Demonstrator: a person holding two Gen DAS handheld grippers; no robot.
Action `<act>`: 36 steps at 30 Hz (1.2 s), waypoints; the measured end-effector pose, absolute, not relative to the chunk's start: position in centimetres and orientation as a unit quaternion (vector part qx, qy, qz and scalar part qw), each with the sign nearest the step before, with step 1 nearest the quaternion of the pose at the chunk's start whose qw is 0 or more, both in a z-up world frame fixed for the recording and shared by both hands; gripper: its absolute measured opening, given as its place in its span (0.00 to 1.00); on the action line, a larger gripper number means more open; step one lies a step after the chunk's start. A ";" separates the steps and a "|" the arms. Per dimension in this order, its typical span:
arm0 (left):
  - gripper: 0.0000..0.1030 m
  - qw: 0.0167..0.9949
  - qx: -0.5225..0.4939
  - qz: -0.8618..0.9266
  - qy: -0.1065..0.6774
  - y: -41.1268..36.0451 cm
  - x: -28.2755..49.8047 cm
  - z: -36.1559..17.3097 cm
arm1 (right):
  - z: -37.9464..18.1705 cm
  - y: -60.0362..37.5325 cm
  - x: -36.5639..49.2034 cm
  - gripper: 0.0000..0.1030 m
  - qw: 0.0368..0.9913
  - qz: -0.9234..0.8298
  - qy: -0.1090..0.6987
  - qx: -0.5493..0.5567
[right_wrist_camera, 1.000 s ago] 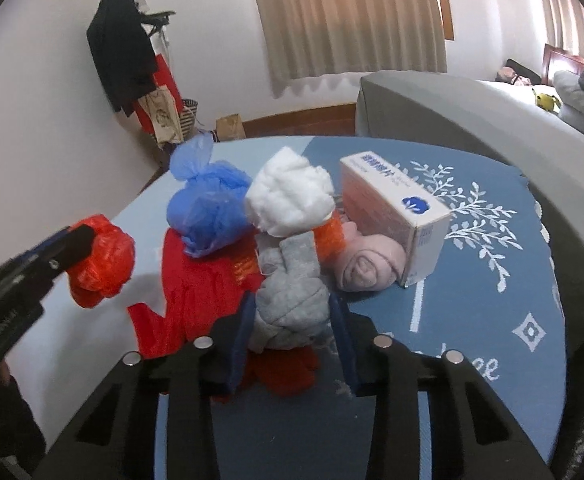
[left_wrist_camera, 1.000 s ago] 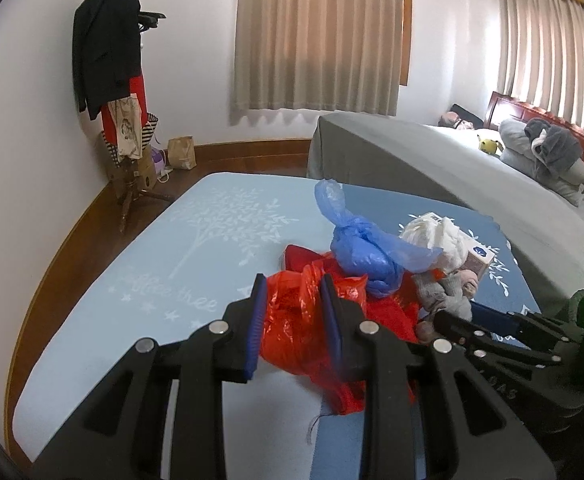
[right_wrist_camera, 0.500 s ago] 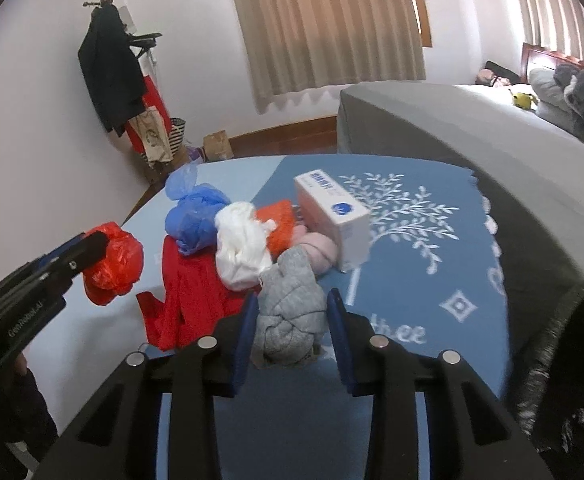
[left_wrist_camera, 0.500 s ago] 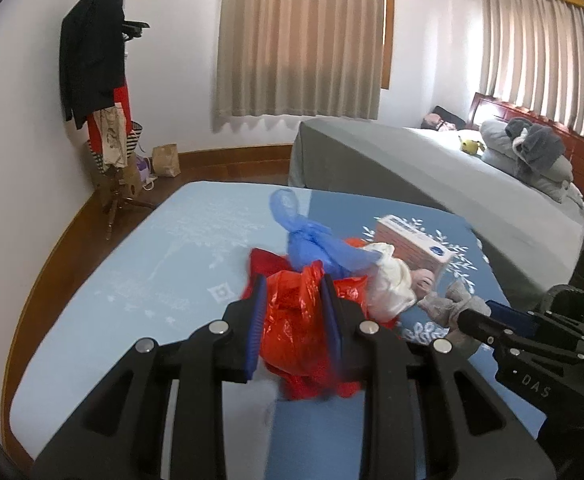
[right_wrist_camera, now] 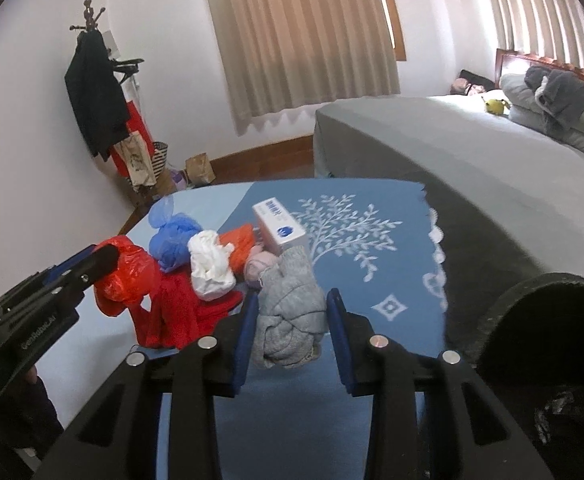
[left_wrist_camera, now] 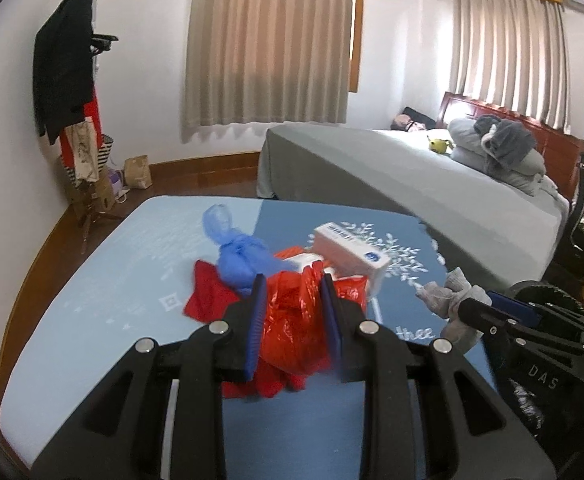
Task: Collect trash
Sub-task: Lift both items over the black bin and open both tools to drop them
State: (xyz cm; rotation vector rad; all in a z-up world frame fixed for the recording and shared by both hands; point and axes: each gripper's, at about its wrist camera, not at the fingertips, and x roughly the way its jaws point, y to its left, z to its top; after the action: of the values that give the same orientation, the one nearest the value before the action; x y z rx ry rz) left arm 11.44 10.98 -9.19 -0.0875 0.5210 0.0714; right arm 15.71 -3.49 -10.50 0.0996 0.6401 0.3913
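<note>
My left gripper [left_wrist_camera: 292, 292] is shut on a crumpled red plastic bag [left_wrist_camera: 292, 320] and holds it above the blue table; the bag also shows in the right wrist view [right_wrist_camera: 128, 276]. My right gripper [right_wrist_camera: 292, 304] is shut on a grey knotted cloth bundle [right_wrist_camera: 290, 320], lifted off the table, also seen in the left wrist view [left_wrist_camera: 450, 300]. On the table lie a blue plastic bag [right_wrist_camera: 174, 240], a white wad [right_wrist_camera: 210, 266], a red cloth [right_wrist_camera: 180, 312], a pink roll [right_wrist_camera: 260, 266] and a white box [right_wrist_camera: 278, 230].
A black trash bag's rim [right_wrist_camera: 532, 304] stands at the lower right of the table [right_wrist_camera: 372, 240]. A grey bed [right_wrist_camera: 472, 152] lies behind. A coat rack [right_wrist_camera: 96, 92] with clothes stands by the left wall.
Both grippers have lifted and pulled back from the pile, the left with the red bag, the right with the grey bundle. The black trash bag has come into view at right.
</note>
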 end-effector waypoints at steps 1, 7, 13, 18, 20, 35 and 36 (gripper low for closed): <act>0.25 0.965 -0.043 0.032 0.256 10.6 11.5 -9.0 | -10.3 -3.8 15.6 0.34 0.931 0.189 0.310 0.050; 0.25 0.968 -0.039 0.002 0.249 7.8 11.8 -8.5 | -9.2 -6.6 14.7 0.34 0.938 0.168 0.297 0.058; 0.25 0.968 -0.034 -0.029 0.247 4.8 11.9 -8.4 | -8.5 -10.2 13.8 0.34 0.945 0.137 0.290 0.068; 0.25 0.967 -0.030 -0.060 0.246 1.8 12.1 -8.3 | -8.4 -12.9 13.0 0.34 0.949 0.109 0.287 0.074; 0.25 0.967 -0.028 -0.071 0.245 0.9 12.1 -8.3 | -8.4 -14.0 12.6 0.34 0.951 0.096 0.285 0.075; 0.25 0.955 -0.012 -0.160 0.248 -7.5 12.5 -8.7 | -8.8 -22.3 9.6 0.34 0.954 0.005 0.283 0.095; 0.25 0.954 -0.011 -0.165 0.249 -8.0 12.5 -8.7 | -8.8 -22.7 9.6 0.34 0.954 0.001 0.283 0.096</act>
State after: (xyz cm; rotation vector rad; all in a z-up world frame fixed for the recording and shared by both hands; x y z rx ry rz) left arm 12.52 -8.02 -8.75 -0.0214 0.5050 -0.3359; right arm 9.59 -22.69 -8.77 0.1941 0.5753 0.0018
